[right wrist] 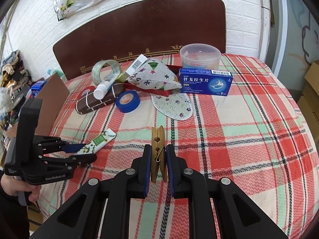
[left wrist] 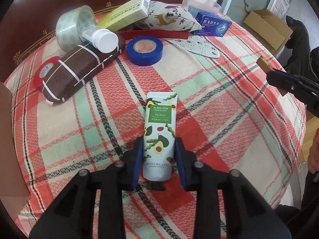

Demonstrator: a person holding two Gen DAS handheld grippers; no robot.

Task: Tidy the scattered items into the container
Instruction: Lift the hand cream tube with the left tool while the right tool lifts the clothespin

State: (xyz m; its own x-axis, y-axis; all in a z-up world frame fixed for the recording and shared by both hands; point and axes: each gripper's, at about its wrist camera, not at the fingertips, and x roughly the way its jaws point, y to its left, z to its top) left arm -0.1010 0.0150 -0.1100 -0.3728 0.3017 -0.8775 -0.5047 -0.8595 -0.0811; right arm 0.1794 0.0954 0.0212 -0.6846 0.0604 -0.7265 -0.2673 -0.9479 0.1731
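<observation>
We see the left gripper [left wrist: 159, 155] clamped on a white hand-cream tube printed with green avocados [left wrist: 158, 133], its blue pads [left wrist: 139, 159] pressed against both sides of the tube's lower half above the red, green and cream plaid cloth [left wrist: 229, 107] covering the bench. From the right wrist view the same left gripper [right wrist: 83, 151] holds the tube [right wrist: 97, 142] tilted, low over the cloth at the left. The right gripper [right wrist: 157, 165] is closed on a brown wooden clothespin [right wrist: 158, 151], which stands upright between its pads with the wire spring facing us. At the far side of the bench stands a round translucent plastic container [right wrist: 200, 56], with a blue medicine box [right wrist: 205, 81] lying just in front of it. Left of that we see a patterned fabric pouch [right wrist: 153, 77] resting on a flat red box [right wrist: 159, 91], a roll of blue tape [right wrist: 127, 101], a brown striped case [right wrist: 97, 100] with a small white-capped bottle [right wrist: 103, 88] leaning on it, a clear tape roll [right wrist: 105, 70], a yellow-green carton [left wrist: 125, 13] and a flat floral oval pad [right wrist: 173, 106].
</observation>
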